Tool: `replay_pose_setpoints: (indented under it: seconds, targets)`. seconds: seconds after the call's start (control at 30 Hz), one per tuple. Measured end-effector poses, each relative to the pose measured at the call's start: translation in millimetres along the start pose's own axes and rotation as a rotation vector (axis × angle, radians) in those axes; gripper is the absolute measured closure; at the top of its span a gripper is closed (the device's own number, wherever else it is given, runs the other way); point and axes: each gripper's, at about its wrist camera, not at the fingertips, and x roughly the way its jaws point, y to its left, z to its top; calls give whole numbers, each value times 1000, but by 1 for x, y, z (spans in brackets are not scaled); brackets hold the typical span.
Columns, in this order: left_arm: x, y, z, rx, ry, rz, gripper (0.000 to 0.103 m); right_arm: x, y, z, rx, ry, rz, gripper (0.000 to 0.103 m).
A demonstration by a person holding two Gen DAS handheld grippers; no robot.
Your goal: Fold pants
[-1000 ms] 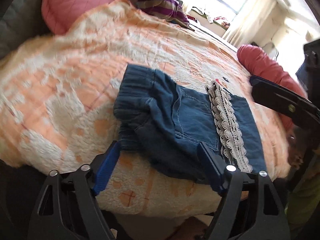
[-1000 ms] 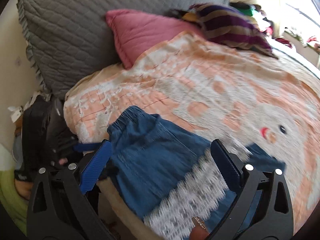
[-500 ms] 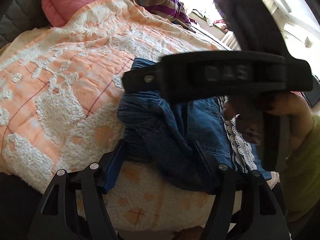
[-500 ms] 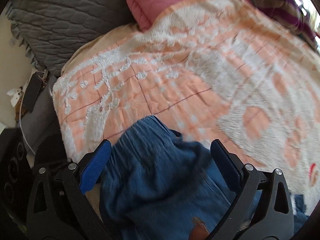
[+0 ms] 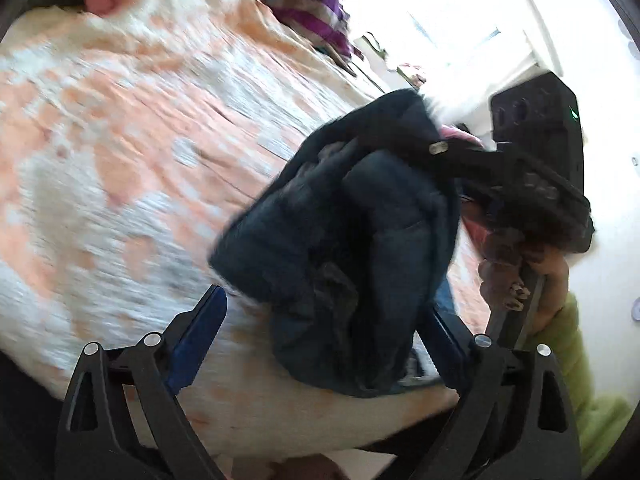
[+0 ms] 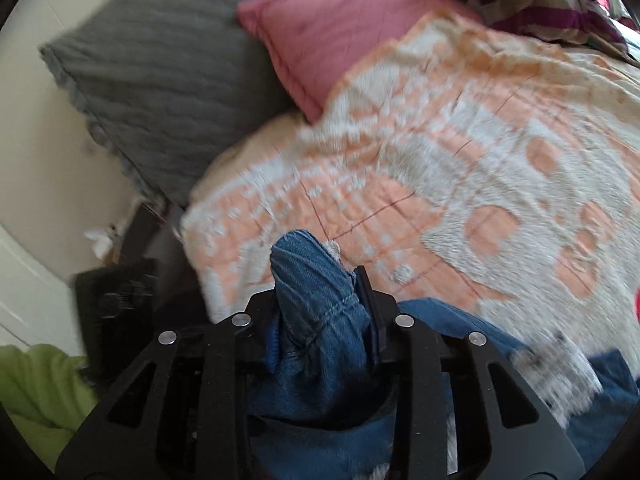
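Denim pants in right claw

right claw: open 1.0 s ago, now clamped on pants waistband | pants: previously flat on bed, now lifted at one end, bunched | left claw: pants hang between its spread fingers

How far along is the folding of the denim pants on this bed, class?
Done: the right gripper has clamped the pants at a bunched edge. In hand: that end hangs lifted above the blanket, seemingly mid-fold, while the left gripper is open and holds nothing. Left: laying the raised part over the rest and flattening it; no neat fold shows.
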Motion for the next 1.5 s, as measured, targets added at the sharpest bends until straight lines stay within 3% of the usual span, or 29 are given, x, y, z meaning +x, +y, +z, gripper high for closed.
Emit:
replay_pose_setpoints:
  seconds: [0.2,0.27,0.33,0.37,0.4,0.43,0.6,0.7,0.8,0.9,0.97,1.07,1.17,1.23,1.37,1.5]
  targets:
    - [25,-39,5,32,58,-120,15,-57,-12,-16,31,-99,18,79]
    - [31,-62,7,87,58,-123,17,-71,-18,-20,40,-123,3,79]
    - [37,-86,6,133,62,-126,17,-84,-25,-26,58,-145,-1,74]
    - [42,-96,5,155,65,-125,17,-90,-29,-28,66,-157,-12,66]
    - [47,-109,2,194,67,-113,17,-100,-33,-32,75,-171,-38,50]
    - [51,-118,-1,228,71,-98,17,-106,-38,-36,80,-182,-58,47]
    - [74,-149,-27,345,150,-106,17,-148,-72,-80,163,-261,-207,43]
    - [92,-153,-42,370,207,-90,17,-150,-84,-108,192,-256,-302,43]
    - [98,-152,-49,409,211,-47,16,-137,-92,-125,238,-225,-277,42]
    - [98,-153,-56,420,216,-40,15,-116,-96,-128,208,-108,-425,43]
    - [101,-152,-57,435,222,-32,15,-111,-104,-132,214,-72,-461,43]
    - [95,-158,-59,459,218,-25,15,-111,-110,-138,235,-80,-448,42]
    - [77,-162,-52,465,175,-21,14,-128,-100,-140,217,-155,-433,38]
    - [62,-160,-41,467,125,27,7,-143,-87,-143,188,-207,-462,33]
    - [42,-151,-21,462,44,102,5,-163,-63,-148,137,-266,-500,25]
    - [36,-148,-5,459,25,154,5,-179,-34,-160,81,-308,-522,20]
